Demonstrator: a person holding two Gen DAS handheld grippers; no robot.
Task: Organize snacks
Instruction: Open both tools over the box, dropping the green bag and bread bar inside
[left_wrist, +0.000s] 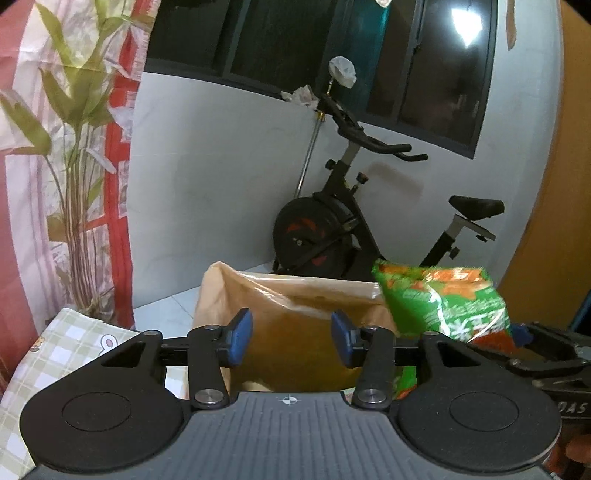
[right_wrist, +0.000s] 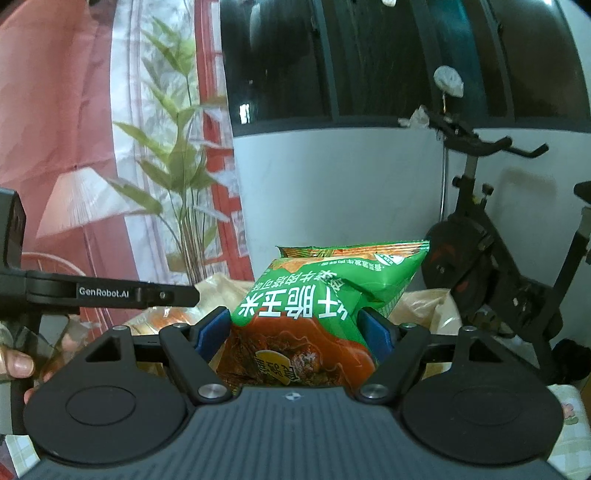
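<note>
A green and red snack packet (right_wrist: 317, 306) is clamped between the blue pads of my right gripper (right_wrist: 295, 328) and held up over a tan plastic bag (right_wrist: 424, 306). In the left wrist view the same packet (left_wrist: 443, 302) hangs at the right, above the right rim of the open tan bag (left_wrist: 295, 332). My left gripper (left_wrist: 291, 338) is open; its blue pads stand apart in front of the bag's mouth and hold nothing. The right gripper's body shows at the far right (left_wrist: 546, 350).
An exercise bike (left_wrist: 340, 221) stands behind the bag against a pale wall. A potted plant (left_wrist: 74, 147) and red patterned curtain are at the left. A checked tablecloth (left_wrist: 55, 354) covers the table. The left gripper's arm (right_wrist: 103, 293) crosses the right wrist view.
</note>
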